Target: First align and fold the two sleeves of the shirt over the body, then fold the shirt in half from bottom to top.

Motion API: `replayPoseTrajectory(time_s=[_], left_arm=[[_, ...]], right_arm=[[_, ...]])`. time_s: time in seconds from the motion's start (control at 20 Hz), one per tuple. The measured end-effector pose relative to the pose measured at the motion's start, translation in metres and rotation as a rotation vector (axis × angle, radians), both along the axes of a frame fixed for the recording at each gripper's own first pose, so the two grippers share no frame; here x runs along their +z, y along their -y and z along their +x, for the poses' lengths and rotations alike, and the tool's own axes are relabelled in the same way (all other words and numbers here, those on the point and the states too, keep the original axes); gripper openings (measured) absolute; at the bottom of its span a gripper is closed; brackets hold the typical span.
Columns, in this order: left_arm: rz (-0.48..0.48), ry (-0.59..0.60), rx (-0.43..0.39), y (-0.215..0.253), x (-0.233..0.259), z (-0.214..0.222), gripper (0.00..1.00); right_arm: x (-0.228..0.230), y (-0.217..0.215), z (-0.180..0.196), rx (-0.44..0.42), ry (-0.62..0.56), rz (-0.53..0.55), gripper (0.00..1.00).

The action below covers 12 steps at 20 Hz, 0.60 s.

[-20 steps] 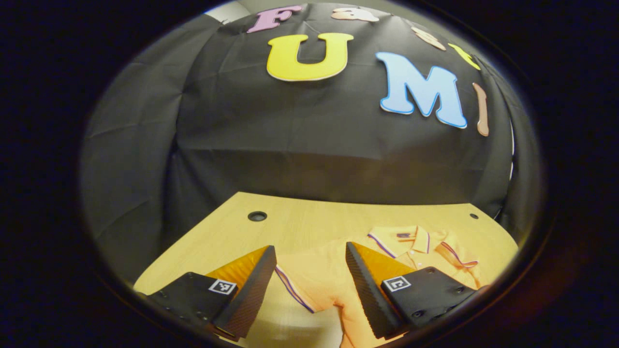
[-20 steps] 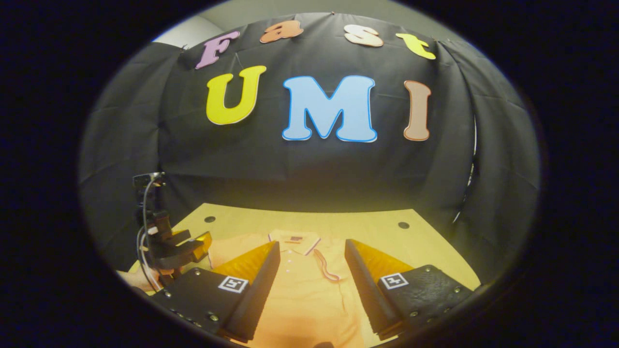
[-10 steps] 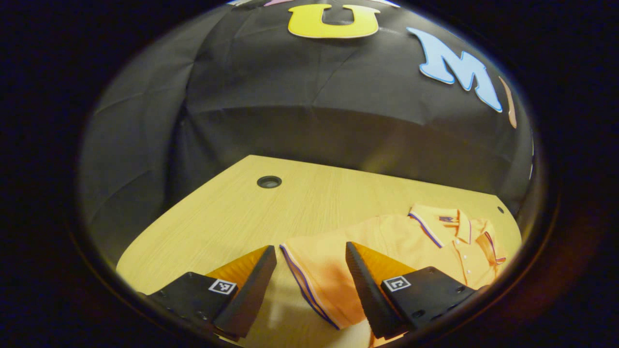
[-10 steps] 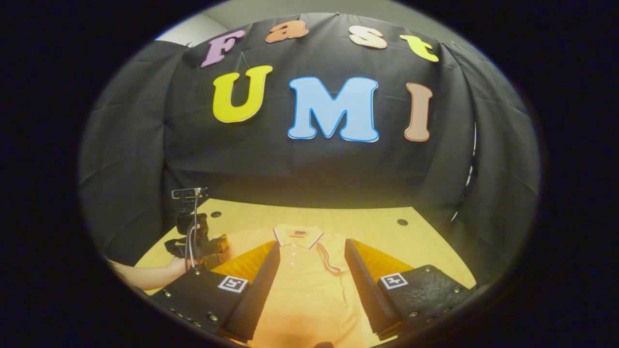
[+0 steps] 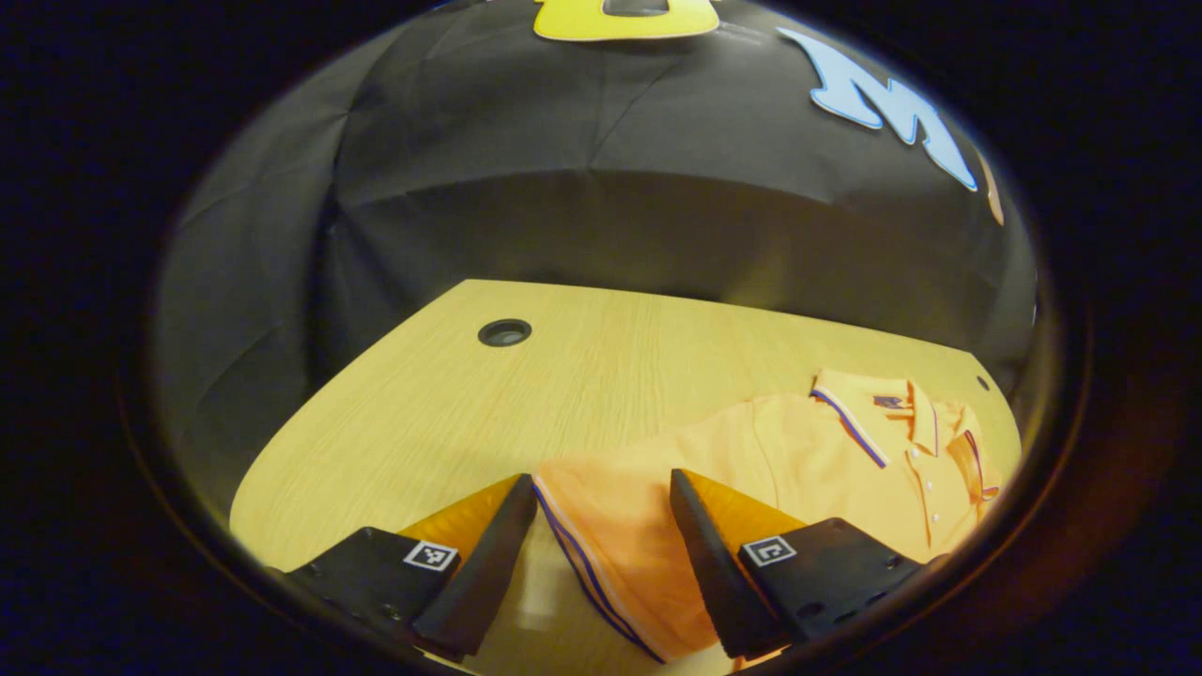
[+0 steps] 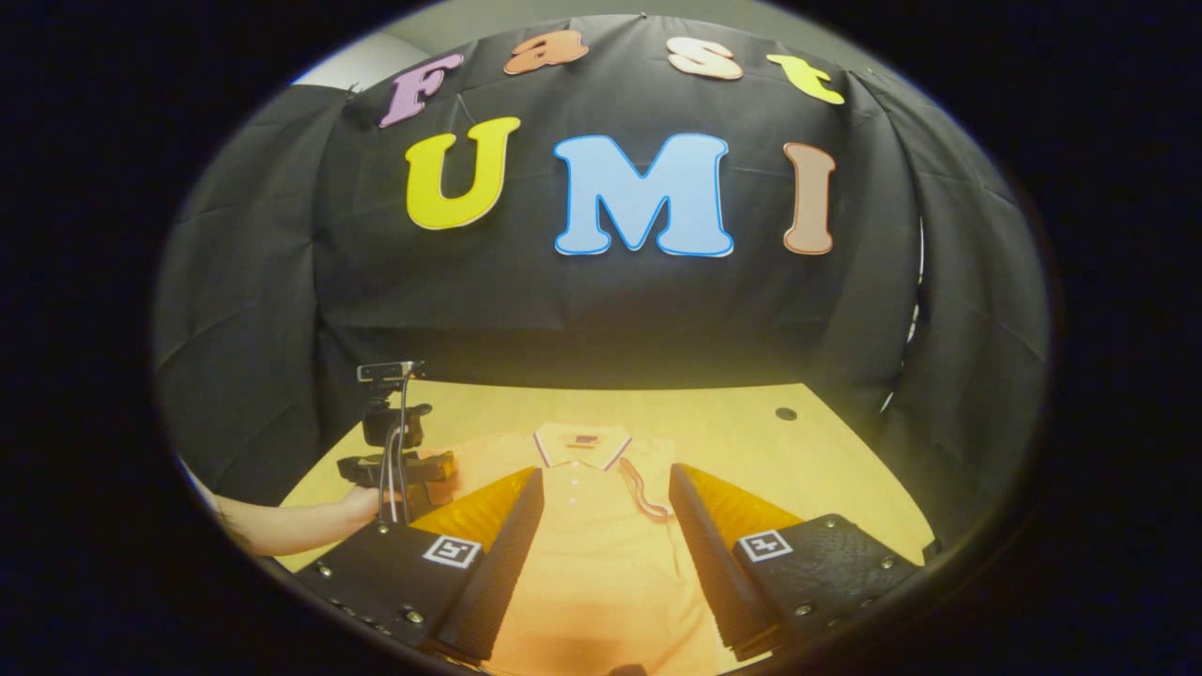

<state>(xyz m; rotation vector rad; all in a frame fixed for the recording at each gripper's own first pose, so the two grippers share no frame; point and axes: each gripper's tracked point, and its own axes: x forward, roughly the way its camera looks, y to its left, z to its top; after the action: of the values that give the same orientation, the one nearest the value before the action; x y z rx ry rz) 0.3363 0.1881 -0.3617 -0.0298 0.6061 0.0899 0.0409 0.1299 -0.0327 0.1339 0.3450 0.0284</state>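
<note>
Orange polo shirt (image 6: 601,563) is lying flat on the wooden table (image 5: 451,413), collar (image 6: 582,448) pointing toward the booth wall, buttons facing up.

Left gripper (image 5: 601,554): fingers are standing wide apart, nothing clamped. In the left gripper view, the shirt's left sleeve (image 5: 610,554), w/ striped cuff edge, is lying spread on the table between the two fingers. Cannot tell whether either finger is touching the fabric. Shirt body and collar are extending off to the right of that view. A round cable hole (image 5: 504,332) is showing in the table top, well apart from the shirt, toward the far left corner.

Right gripper (image 6: 606,563): fingers are likewise standing wide, gripping nothing. In the right gripper view it is hovering over the shirt body, approx. centred on the button placket. Right sleeve (image 6: 643,493) is lying folded in over the chest, its striped cuff near the collar. A second hole (image 6: 786,414) is sitting at the far right of the table.

Same view is also showing the left gripper at the shirt's left side, held by a hand (image 6: 362,507) w/ bare forearm, cables running up its mount.
</note>
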Motion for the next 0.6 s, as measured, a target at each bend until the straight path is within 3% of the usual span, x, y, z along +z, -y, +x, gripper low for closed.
replayPoseTrajectory(time_s=[0.05,0.15,0.45,0.5,0.6], left_arm=[[0.035,-0.015,0.0,-0.003,-0.004,-0.001,0.96],[0.046,-0.019,-0.014,0.002,-0.003,0.001,0.87],[0.062,-0.025,-0.062,0.014,-0.002,0.003,0.34],[0.071,-0.026,-0.068,0.016,-0.002,0.004,0.18],[0.077,-0.017,-0.082,0.019,0.0,0.006,0.07]], right_arm=[[-0.001,-0.001,0.001,0.002,-0.002,0.005,0.84],[-0.003,-0.002,0.001,0.003,-0.011,0.011,0.84],[-0.009,-0.007,-0.004,-0.019,-0.026,0.038,0.84],[-0.01,-0.006,-0.005,-0.026,-0.029,0.041,0.84],[-0.013,-0.002,-0.01,-0.042,-0.039,0.047,0.84]])
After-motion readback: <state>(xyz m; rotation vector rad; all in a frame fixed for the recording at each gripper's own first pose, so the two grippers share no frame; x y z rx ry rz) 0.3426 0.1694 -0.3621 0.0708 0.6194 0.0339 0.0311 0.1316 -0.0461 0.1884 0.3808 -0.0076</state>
